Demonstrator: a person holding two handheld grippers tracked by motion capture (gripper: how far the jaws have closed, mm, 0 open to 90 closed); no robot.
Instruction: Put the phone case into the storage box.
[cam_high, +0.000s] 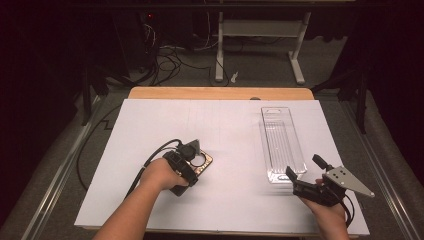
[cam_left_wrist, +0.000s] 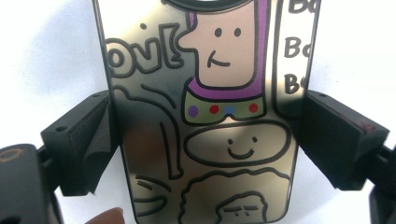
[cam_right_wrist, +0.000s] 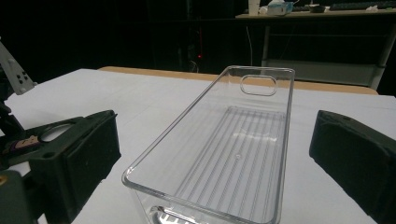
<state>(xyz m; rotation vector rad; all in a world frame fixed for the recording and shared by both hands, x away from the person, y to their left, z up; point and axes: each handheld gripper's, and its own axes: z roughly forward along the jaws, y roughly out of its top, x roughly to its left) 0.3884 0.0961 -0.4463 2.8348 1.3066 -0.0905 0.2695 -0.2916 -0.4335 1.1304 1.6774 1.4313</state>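
A white sheet (cam_high: 220, 150) is spread over the worktop, with a strip of bare wood (cam_high: 220, 93) left showing along the far edge. The sheet is plain and matte, marked by faint fold lines near the far edge.

A phone case (cam_left_wrist: 205, 116) is lain flat on the sheet, left of the middle and toward the near edge. It is a glossy, mirror-like case printed with cartoon faces and bubble letters. It is gripped by the left gripper (cam_high: 192, 162), whose jaws are pressed against its two long sides, as seen in the left gripper view. The gripper is held by the left hand (cam_high: 160, 175), and a black cable (cam_high: 150, 160) is trailed from it toward the left edge.

A clear tray (cam_high: 281, 142) is stood on the right half of the sheet, its long axis run from the near side to the far edge. Its floor is ribbed and a slot (cam_right_wrist: 258, 85) is cut in its far end wall. The right gripper (cam_high: 300, 182) is held just at the tray's near end, close to the near right corner; its jaws are spread wide on either side of the tray's near end without touching it.

The room is dark. Grey carpet (cam_high: 190, 75) is seen beyond the table, with tangled cables (cam_high: 167, 62) and the white legs of a desk (cam_high: 260, 35).
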